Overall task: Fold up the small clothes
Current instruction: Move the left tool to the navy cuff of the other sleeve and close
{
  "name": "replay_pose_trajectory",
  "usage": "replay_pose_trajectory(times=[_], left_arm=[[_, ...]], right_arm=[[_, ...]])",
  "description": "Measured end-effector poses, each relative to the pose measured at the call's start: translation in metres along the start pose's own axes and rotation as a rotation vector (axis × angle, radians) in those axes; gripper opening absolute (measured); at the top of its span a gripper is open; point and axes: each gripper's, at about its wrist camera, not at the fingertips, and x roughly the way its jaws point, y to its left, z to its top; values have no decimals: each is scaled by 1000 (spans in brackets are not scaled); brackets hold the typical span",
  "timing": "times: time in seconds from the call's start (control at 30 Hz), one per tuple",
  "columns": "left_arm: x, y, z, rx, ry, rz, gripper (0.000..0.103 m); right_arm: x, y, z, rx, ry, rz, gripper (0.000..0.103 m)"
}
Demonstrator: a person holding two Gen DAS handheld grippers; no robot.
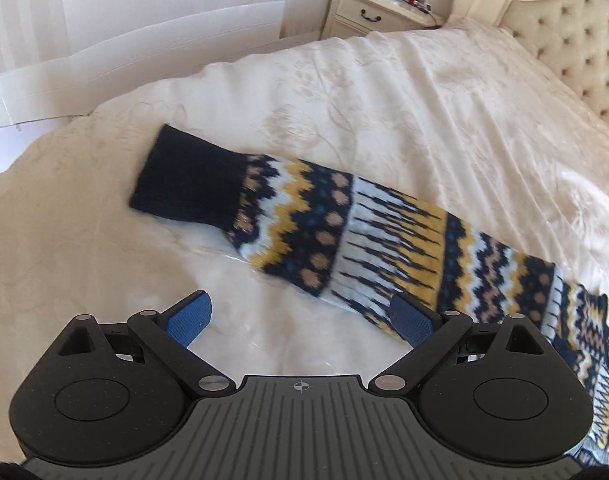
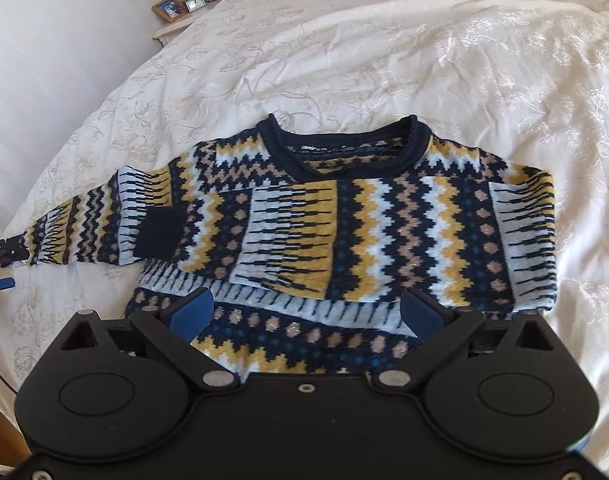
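Note:
A knitted sweater [image 2: 384,220], patterned in navy, yellow and light blue, lies flat on the cream bedspread [image 2: 344,60] with its neck away from me. One sleeve is folded across the chest, and its navy cuff [image 2: 158,236] rests at the left side. The other sleeve [image 1: 344,232] stretches out over the bed and ends in a navy cuff [image 1: 188,180]. My left gripper [image 1: 300,312] is open just short of this sleeve, its right pad [image 1: 410,320] over the sleeve's near edge. It also shows at the left edge as the left gripper [image 2: 0,264]. My right gripper [image 2: 306,312] hangs open over the sweater's lower part.
A cream nightstand [image 1: 378,4] with a picture frame, a clock and a red bottle stands beside the tufted headboard [image 1: 576,48]. White panels [image 1: 104,52] lean along the wall past the bed's edge. The bedspread [image 1: 424,100] runs wide beyond the sweater.

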Motion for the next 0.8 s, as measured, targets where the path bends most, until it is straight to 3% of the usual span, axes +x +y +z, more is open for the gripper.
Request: replay_pose_trajectory(times=[0.4, 0.53, 0.6, 0.67, 0.7, 0.73, 0.77, 0.8], left_arm=[[42, 17, 34, 10, 6, -23, 97], [52, 24, 41, -66, 26, -32, 94], [50, 28, 41, -108, 8, -18, 79], [48, 32, 42, -132, 3, 10, 49], [46, 34, 42, -139, -2, 7, 40], [43, 36, 42, -146, -6, -5, 20], [41, 38, 42, -152, -11, -21, 8], [37, 39, 42, -155, -22, -37, 7]], right_arm=[[5, 44, -15, 25, 18, 8, 102], [6, 50, -18, 36, 24, 7, 102], [7, 53, -18, 37, 30, 6, 102], [9, 54, -19, 38, 36, 7, 102], [10, 54, -19, 40, 39, 10, 102], [11, 54, -19, 44, 41, 13, 102], [12, 54, -19, 50, 43, 17, 102], [13, 53, -19, 55, 45, 20, 102]])
